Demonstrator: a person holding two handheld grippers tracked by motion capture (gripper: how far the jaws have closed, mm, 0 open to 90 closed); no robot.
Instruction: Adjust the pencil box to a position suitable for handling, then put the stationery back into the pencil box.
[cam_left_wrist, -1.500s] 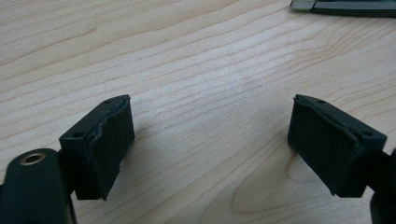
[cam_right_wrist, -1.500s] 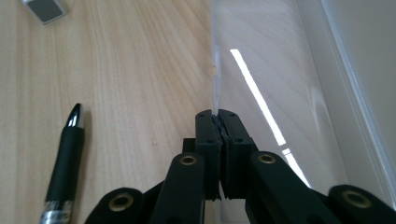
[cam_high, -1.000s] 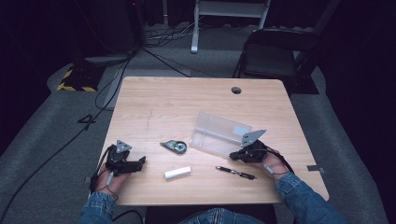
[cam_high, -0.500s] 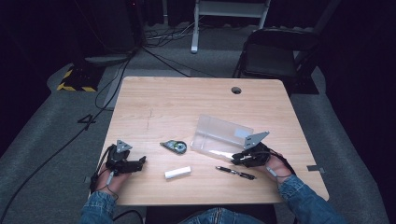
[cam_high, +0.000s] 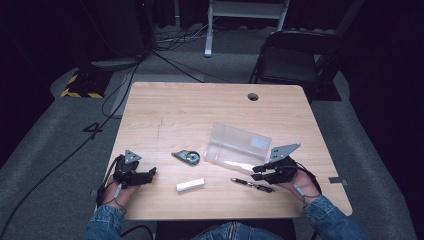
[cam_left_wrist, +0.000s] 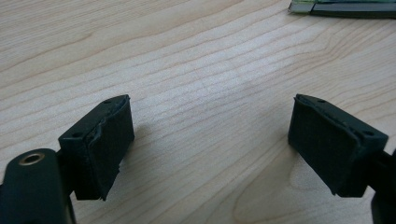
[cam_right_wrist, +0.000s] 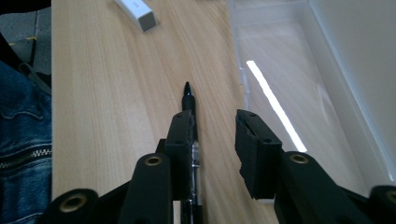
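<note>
- The right tool (cam_high: 256, 173) hangs low over the near right part of the bench (cam_high: 200, 110), its jaws parted with nothing between the pads; they have just been opening.
- In the right gripper view the black pen (cam_right_wrist: 188, 100) lies flat on the wood, running under the left jaw of that tool (cam_right_wrist: 214, 133), tip pointing away. It is not gripped.
- In the high view the pen (cam_high: 252, 184) sits on the bench just in front of the right tool, close to the near wall of the clear plastic box (cam_high: 239, 146).
- A second ago the right tool was lower, on the box's near right corner; now it has drawn back a little from the box.
- A bright thin strip (cam_right_wrist: 275, 105) lies on the floor of the box; I cannot tell whether it is an object or a reflection.
- My reading: the tool has let go of what it was handling at the box and is lining up on the pen, probably to put it in the box next.
- The left tool (cam_high: 145, 174) rests at the near left of the bench, jaws wide apart and empty, with bare wood between its pads (cam_left_wrist: 105, 142).
- The white eraser (cam_high: 190, 185) and the tape dispenser (cam_high: 186, 157) lie between the two tools, untouched and apart from each other.
</note>
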